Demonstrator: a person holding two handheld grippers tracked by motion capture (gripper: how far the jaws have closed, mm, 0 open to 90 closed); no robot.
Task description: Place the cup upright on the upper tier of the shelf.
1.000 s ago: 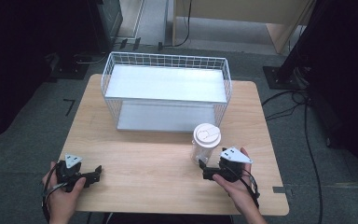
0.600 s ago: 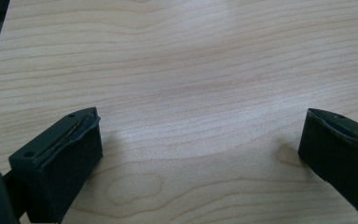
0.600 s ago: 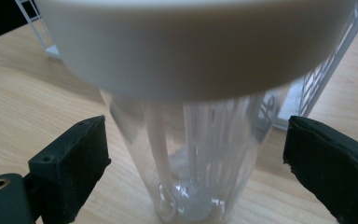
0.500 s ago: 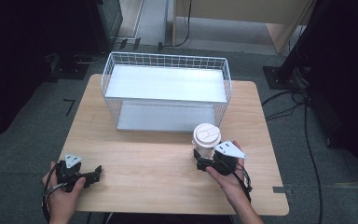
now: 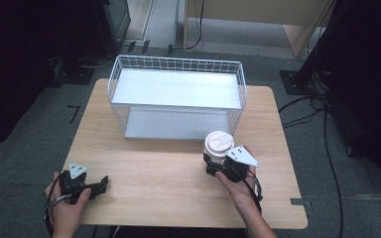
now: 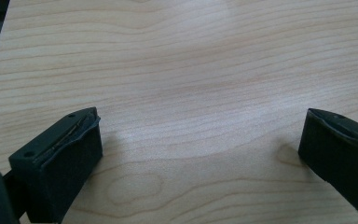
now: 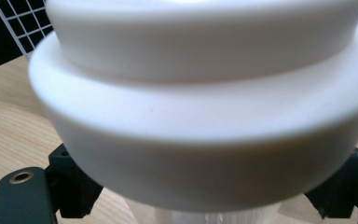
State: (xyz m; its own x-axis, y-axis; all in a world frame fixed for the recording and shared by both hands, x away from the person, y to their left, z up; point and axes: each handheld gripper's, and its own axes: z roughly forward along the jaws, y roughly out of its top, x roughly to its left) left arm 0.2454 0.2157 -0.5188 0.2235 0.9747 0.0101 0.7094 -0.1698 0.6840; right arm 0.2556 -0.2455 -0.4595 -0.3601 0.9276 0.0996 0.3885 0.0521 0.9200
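So on the near left corner of the wooden table (image 5: 178, 173), the left gripper (image 5: 99, 186) sat low on the wood in the person's left hand (image 5: 64, 206), grey three-cornered plate on top, cable looping off behind it. In the left gripper view its jaws stood wide apart with nothing but bare wood grain between them, so that one was plainly open and empty.

Further back, in the middle of the table, was the white wire basket (image 5: 176, 64), long side facing the person, with a pale flat bottom and nothing inside that I could make out.

Just in front of the basket's near right corner stood the cup (image 5: 218, 145), upright, white domed lid on top with some kind of raised tab on it. It was close to the wire but I couldn't tell if it actually touched.

The right gripper (image 5: 213, 161) was right up against the cup from the person's side, held in the right hand (image 5: 238, 183). In the right gripper view the lid (image 7: 205, 107) loomed huge, and the black jaws sat on either side just under the lid's rim, with the clear cup body between them. Whether they were actually pressing on the cup or just bracketing it, I honestly couldn't tell.
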